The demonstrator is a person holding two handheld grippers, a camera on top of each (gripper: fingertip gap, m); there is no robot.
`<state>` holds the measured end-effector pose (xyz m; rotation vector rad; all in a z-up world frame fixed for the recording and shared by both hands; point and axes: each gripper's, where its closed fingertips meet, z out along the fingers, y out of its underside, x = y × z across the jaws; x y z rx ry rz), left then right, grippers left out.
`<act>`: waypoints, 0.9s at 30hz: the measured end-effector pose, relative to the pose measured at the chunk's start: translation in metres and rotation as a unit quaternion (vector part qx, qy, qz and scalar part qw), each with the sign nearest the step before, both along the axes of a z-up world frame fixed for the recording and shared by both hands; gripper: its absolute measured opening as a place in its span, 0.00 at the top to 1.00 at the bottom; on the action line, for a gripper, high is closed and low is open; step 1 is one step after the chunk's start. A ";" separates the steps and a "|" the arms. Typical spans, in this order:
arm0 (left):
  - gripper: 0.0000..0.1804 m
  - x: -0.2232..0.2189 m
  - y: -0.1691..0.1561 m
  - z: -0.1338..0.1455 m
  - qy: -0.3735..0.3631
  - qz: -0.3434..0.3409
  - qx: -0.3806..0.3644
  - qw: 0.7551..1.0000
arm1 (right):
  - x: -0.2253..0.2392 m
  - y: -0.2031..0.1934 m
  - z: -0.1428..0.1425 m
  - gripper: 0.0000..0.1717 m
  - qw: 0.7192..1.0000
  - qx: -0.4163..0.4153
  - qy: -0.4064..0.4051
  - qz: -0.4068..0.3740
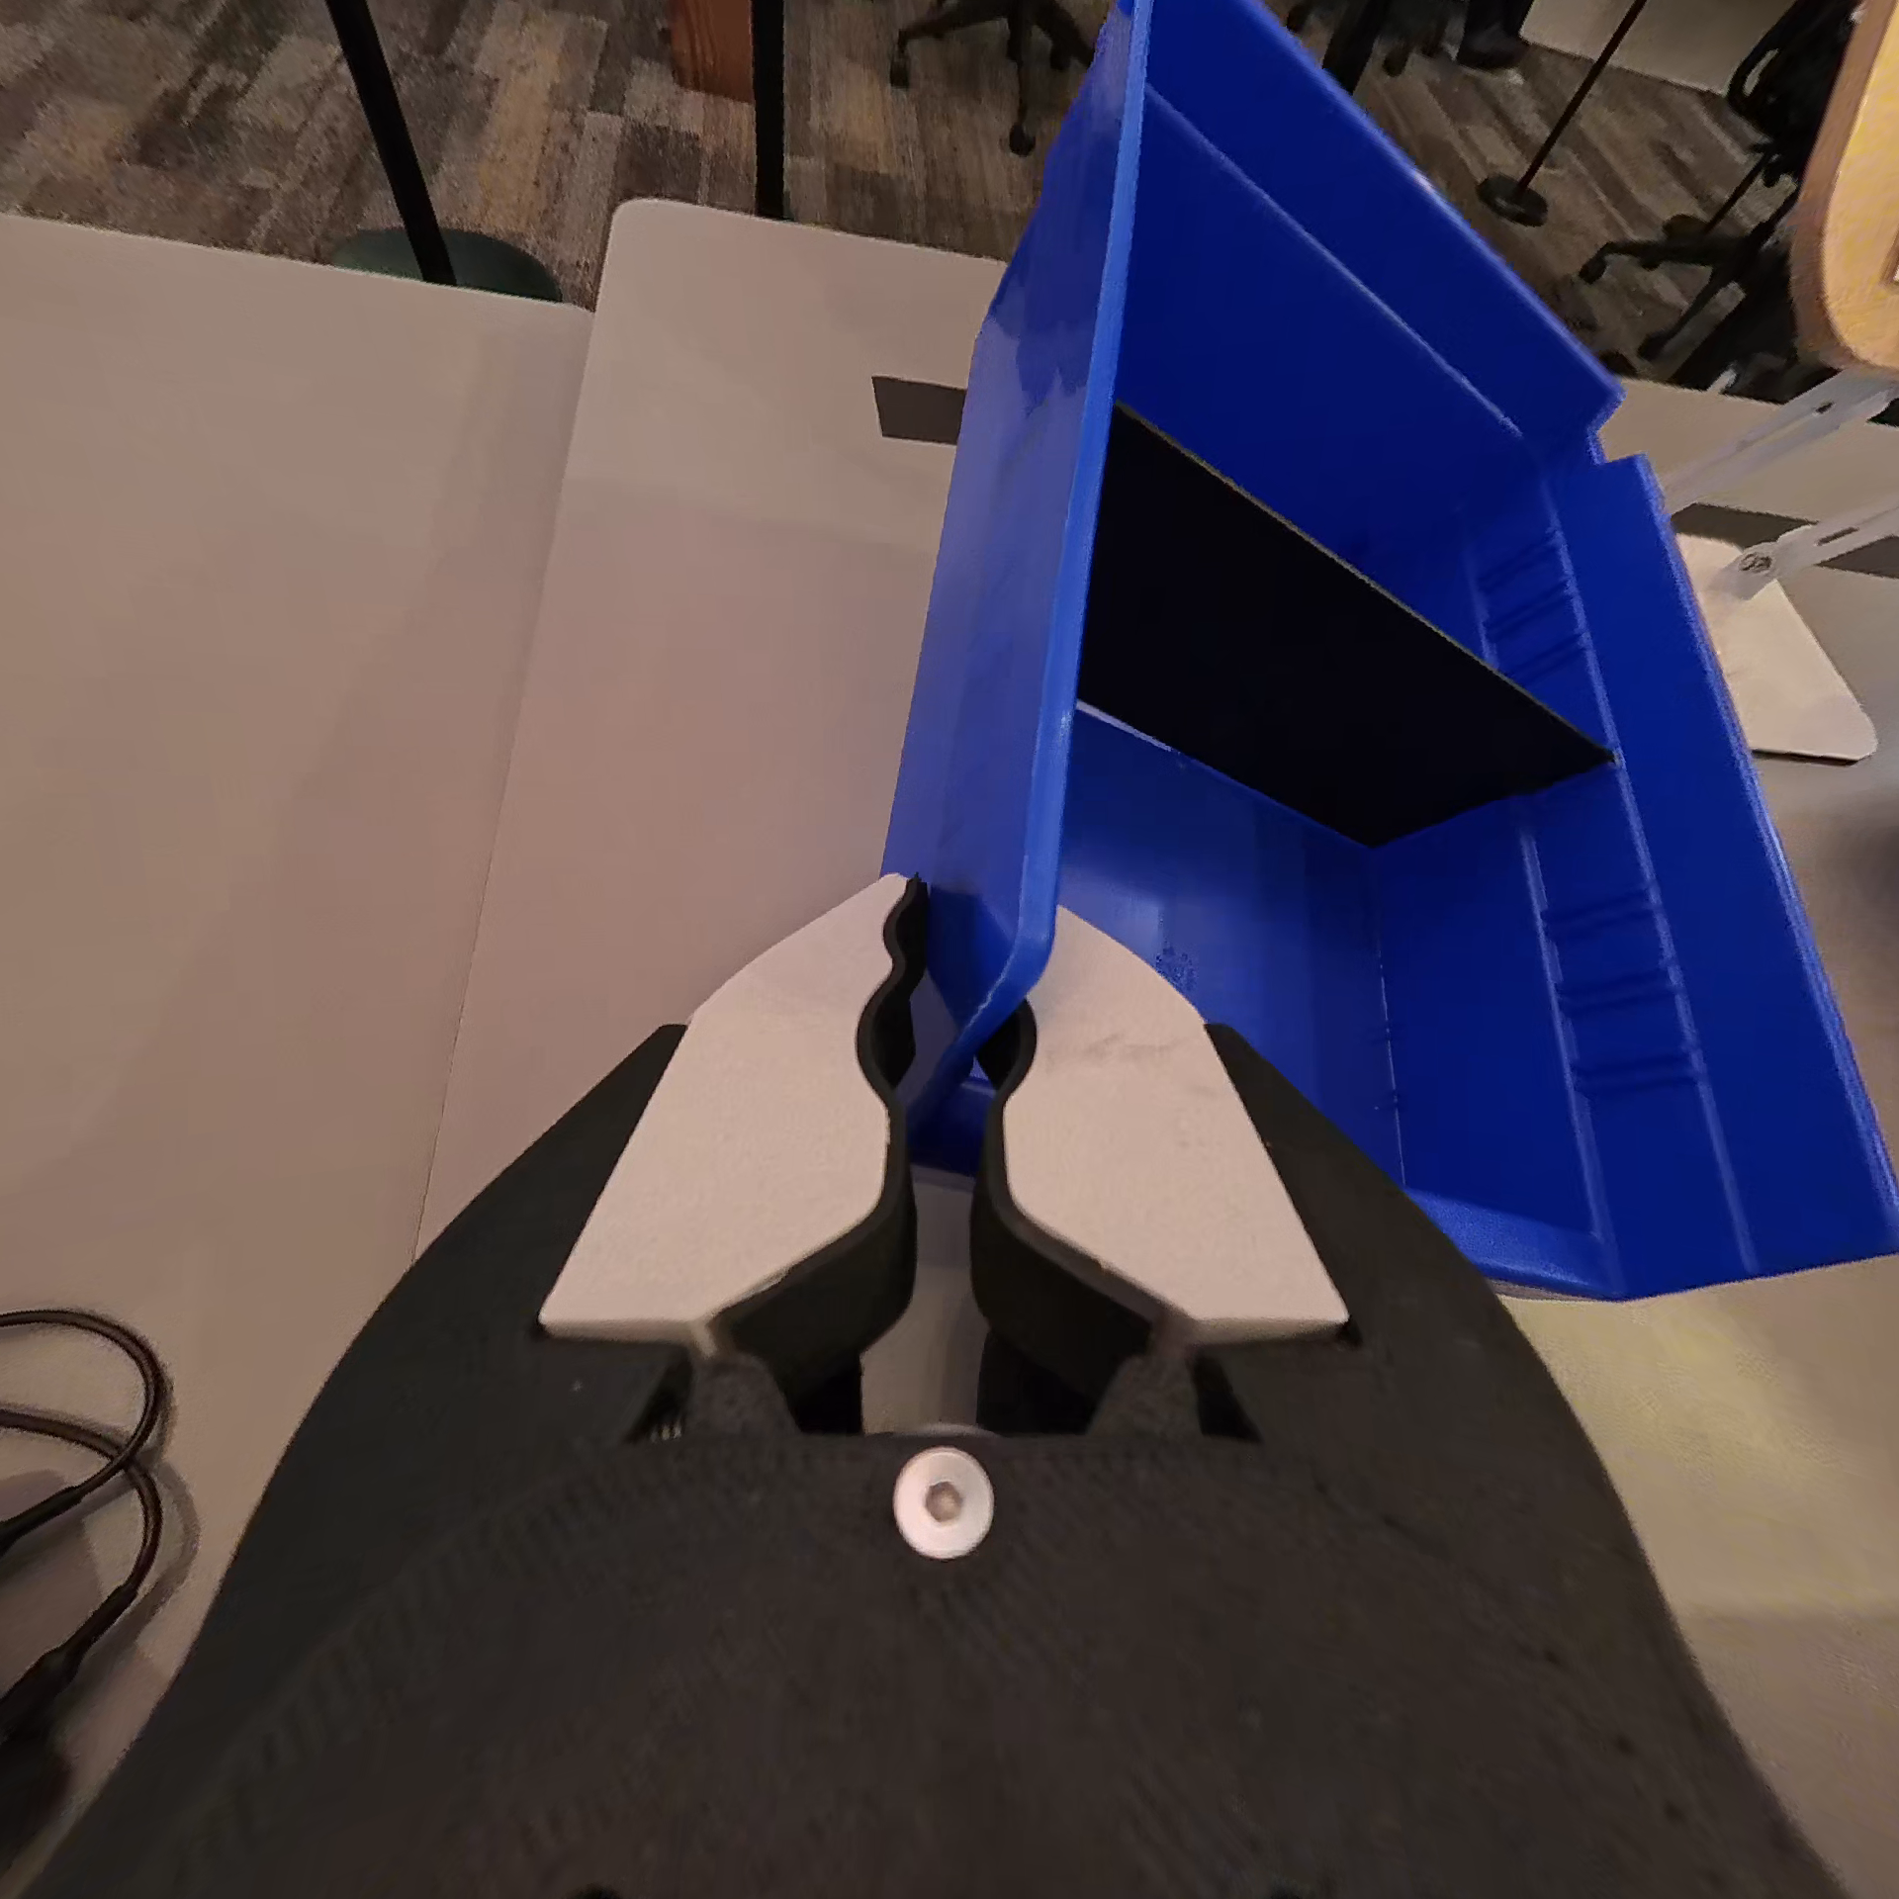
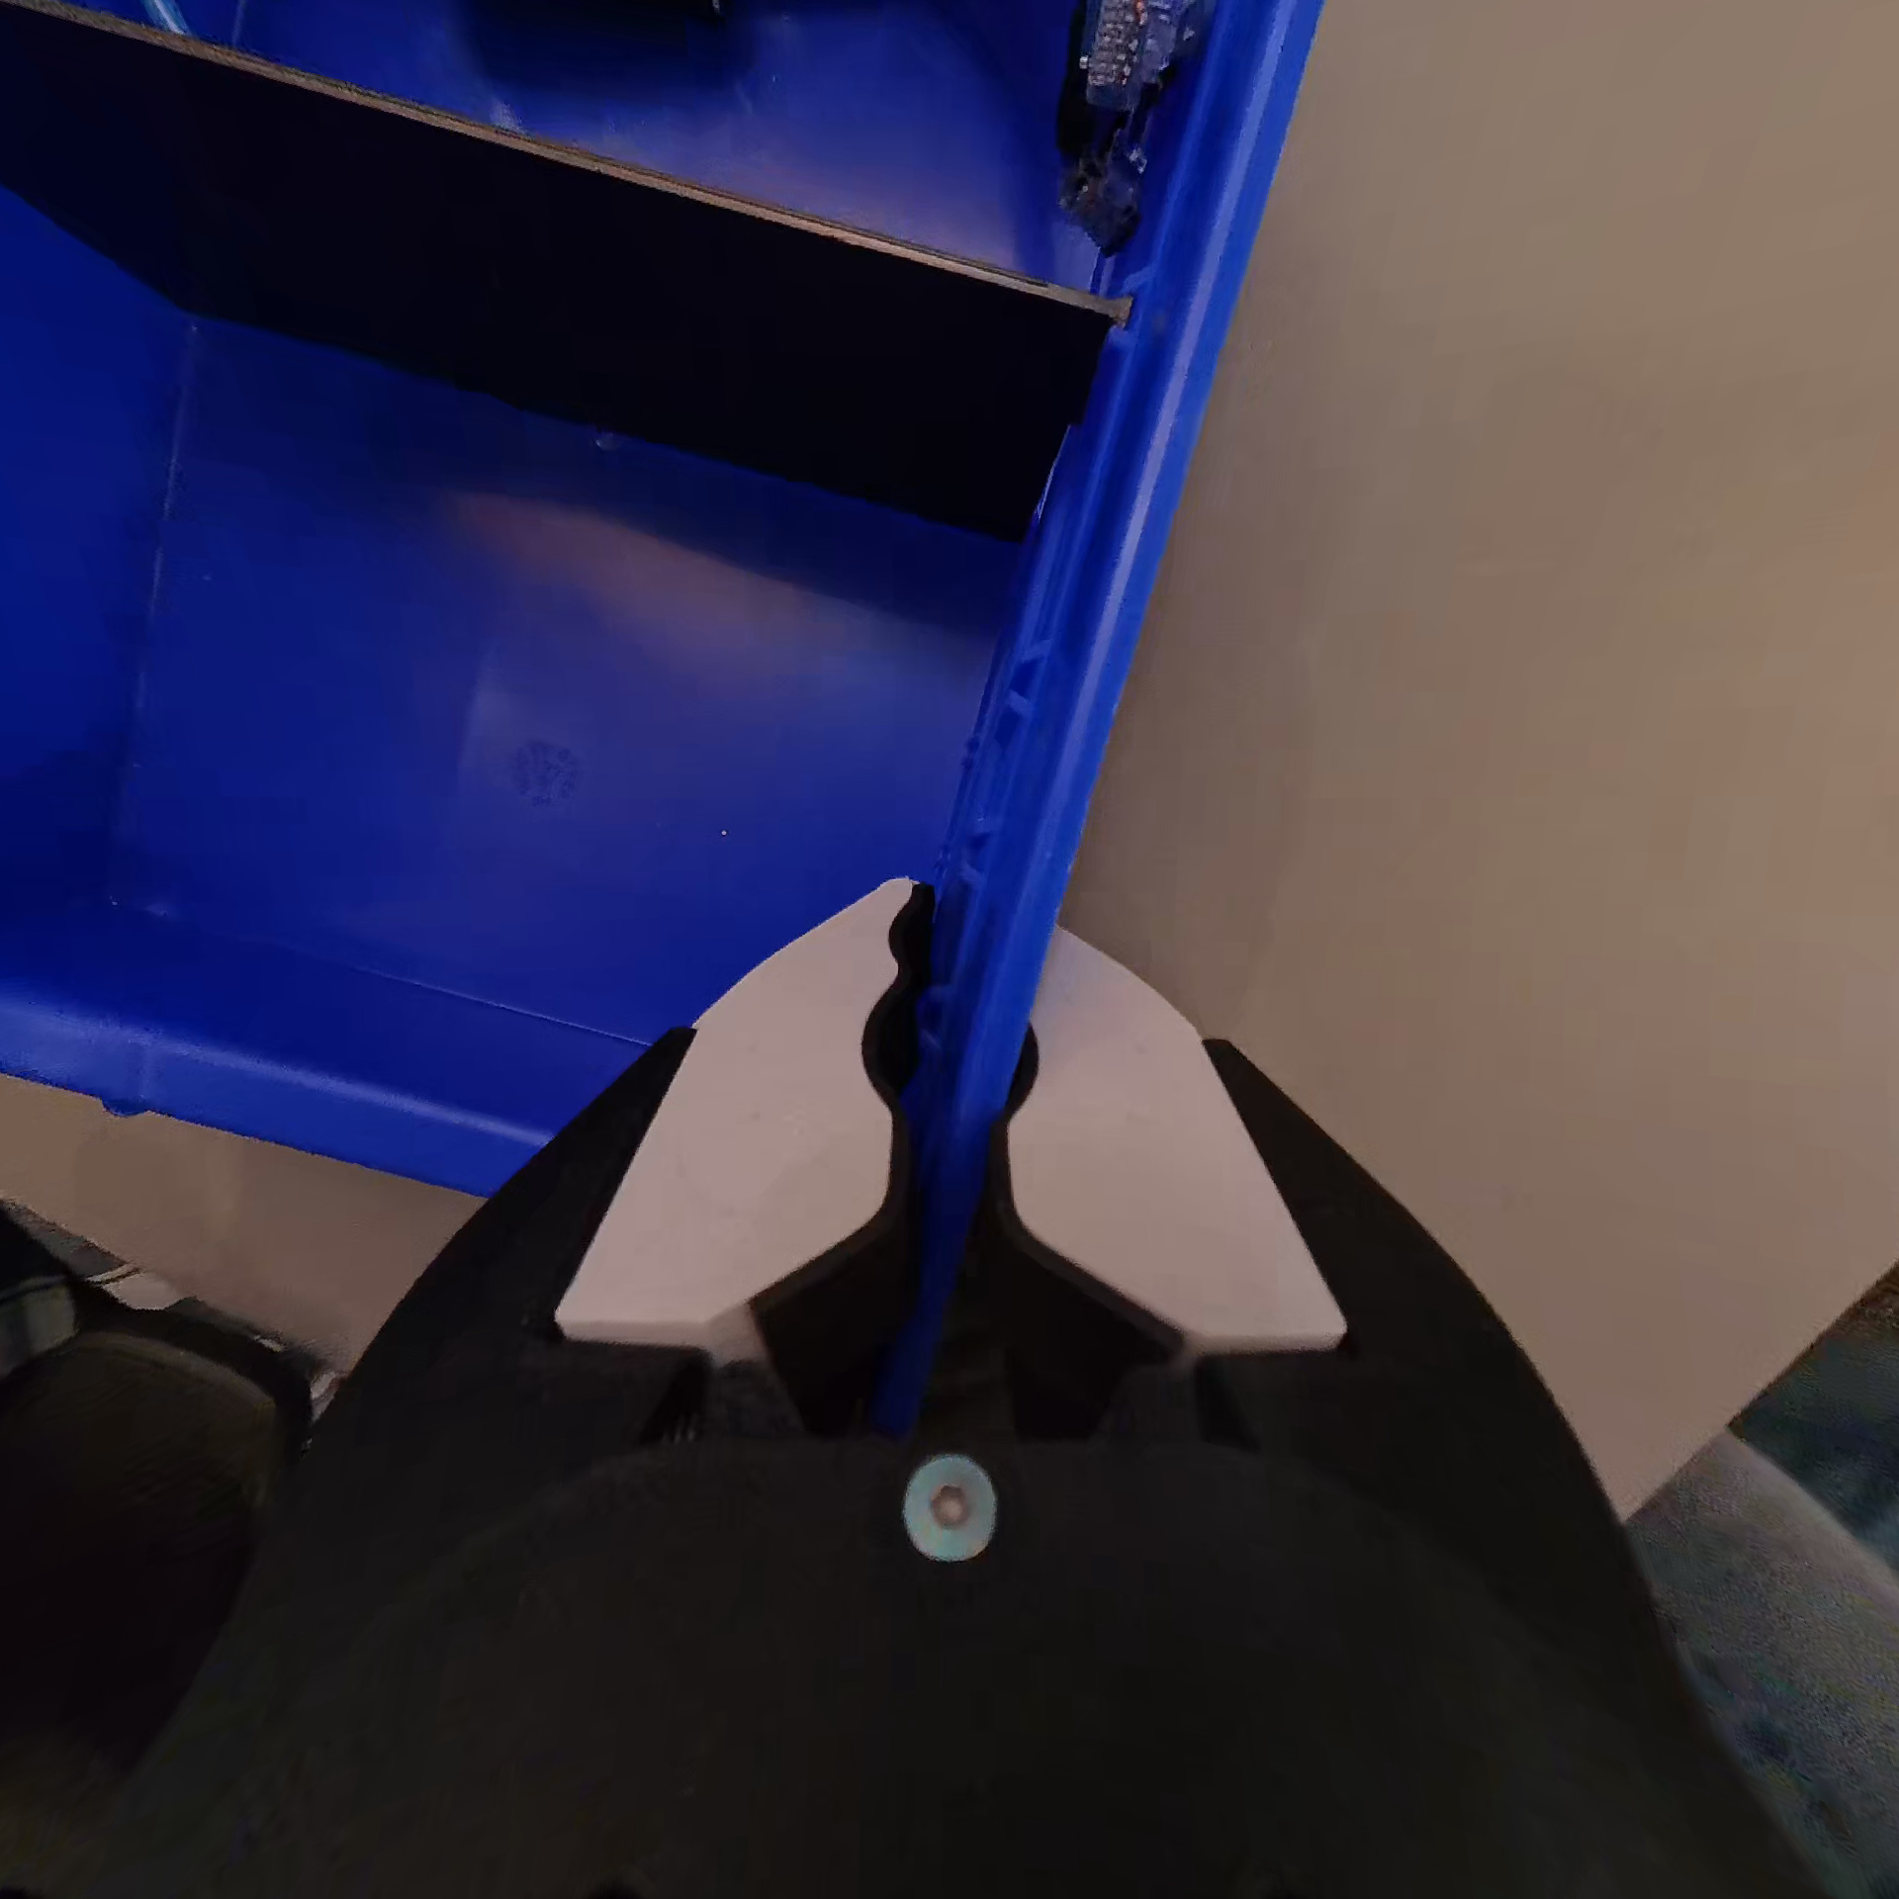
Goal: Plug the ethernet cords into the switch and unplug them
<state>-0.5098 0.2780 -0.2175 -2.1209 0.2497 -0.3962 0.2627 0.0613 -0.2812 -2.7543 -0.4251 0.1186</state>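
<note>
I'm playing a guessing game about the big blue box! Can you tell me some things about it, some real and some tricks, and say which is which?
1. Both grippers, left and right, clamp the blue bin's walls. True.
2. The bin is red. False: it is blue.
3. A dark divider crosses the bin. True.
4. The near compartment is full of cords. False: it looks empty.
</note>
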 end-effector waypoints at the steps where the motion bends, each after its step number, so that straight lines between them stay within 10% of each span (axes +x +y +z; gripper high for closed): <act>1: 0.96 0.000 -0.001 0.002 -0.003 0.000 0.004 1.000 | -0.004 -0.002 0.000 0.95 1.000 0.001 0.001 0.002; 27: 0.96 -0.051 -0.065 0.014 -0.043 0.035 0.041 0.998 | -0.126 0.009 -0.016 0.96 0.994 0.026 0.020 0.102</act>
